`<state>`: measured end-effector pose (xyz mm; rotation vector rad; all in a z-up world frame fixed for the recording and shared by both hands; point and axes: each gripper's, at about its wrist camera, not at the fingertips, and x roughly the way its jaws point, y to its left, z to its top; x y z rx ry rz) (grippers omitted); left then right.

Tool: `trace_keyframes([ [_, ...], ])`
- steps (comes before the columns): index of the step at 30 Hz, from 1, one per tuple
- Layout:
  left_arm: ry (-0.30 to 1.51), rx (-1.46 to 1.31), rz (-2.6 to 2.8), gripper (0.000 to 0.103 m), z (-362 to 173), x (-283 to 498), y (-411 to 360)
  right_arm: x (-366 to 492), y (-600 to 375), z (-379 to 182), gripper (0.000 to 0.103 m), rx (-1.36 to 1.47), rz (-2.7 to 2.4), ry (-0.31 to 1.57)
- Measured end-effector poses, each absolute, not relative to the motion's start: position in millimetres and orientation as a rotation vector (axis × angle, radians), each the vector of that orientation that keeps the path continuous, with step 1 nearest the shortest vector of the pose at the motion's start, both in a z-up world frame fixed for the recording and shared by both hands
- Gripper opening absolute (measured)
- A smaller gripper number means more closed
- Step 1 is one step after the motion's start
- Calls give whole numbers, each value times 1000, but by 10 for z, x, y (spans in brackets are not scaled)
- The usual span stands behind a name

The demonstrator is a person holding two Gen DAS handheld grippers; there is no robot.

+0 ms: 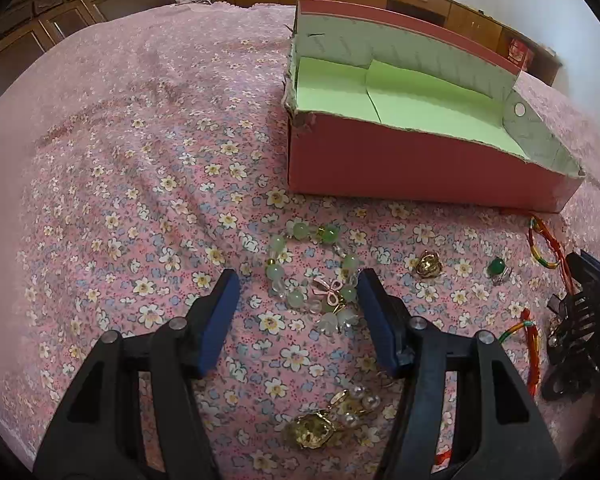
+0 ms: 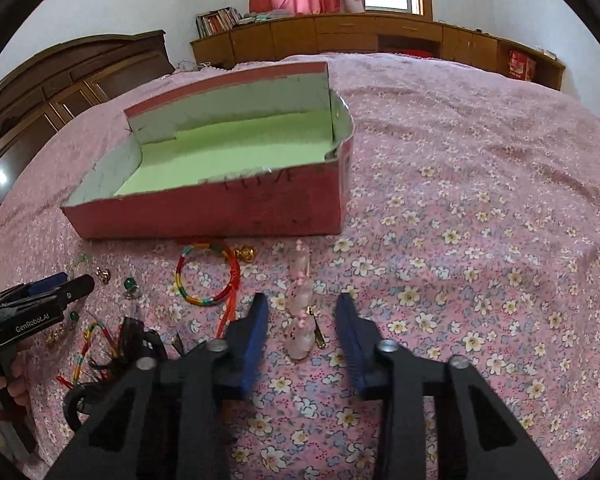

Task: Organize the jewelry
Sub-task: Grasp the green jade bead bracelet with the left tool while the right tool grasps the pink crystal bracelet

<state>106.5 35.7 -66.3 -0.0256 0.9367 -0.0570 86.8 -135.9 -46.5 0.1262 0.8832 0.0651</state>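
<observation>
A red cardboard box [image 1: 420,168] with a green floor lies on the flowered bedspread; it also shows in the right wrist view [image 2: 228,208] and holds nothing visible. My left gripper [image 1: 298,280] is open, its fingers either side of a green bead bracelet [image 1: 312,268] with a pink bow charm. A gold and pearl piece [image 1: 324,420] lies between the left gripper's arms. My right gripper [image 2: 302,304] is open over a pink bead hair clip [image 2: 300,312]. A multicolour cord bangle [image 2: 208,276] lies left of the clip.
A gold ring [image 1: 428,264], a green bead earring [image 1: 498,268], red cord bracelets [image 1: 544,244] and a black hair claw [image 1: 580,332] lie at the right of the left wrist view. Wooden cabinets [image 2: 340,36] stand beyond the bed.
</observation>
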Motion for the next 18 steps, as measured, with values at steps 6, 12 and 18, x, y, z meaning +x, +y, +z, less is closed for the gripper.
trace_keyframes([
  [6, 921, -31, -93, 35, -657, 1002, 316, 864, -1382, -473, 20, 136, 69, 884],
  [12, 912, -54, -117, 27, -625, 922, 325, 813, -1390, -437, 19, 145, 72, 874],
  [18, 907, -73, -129, 24, -492, 799, 340, 733, -1381, -383, 19, 157, 79, 863],
])
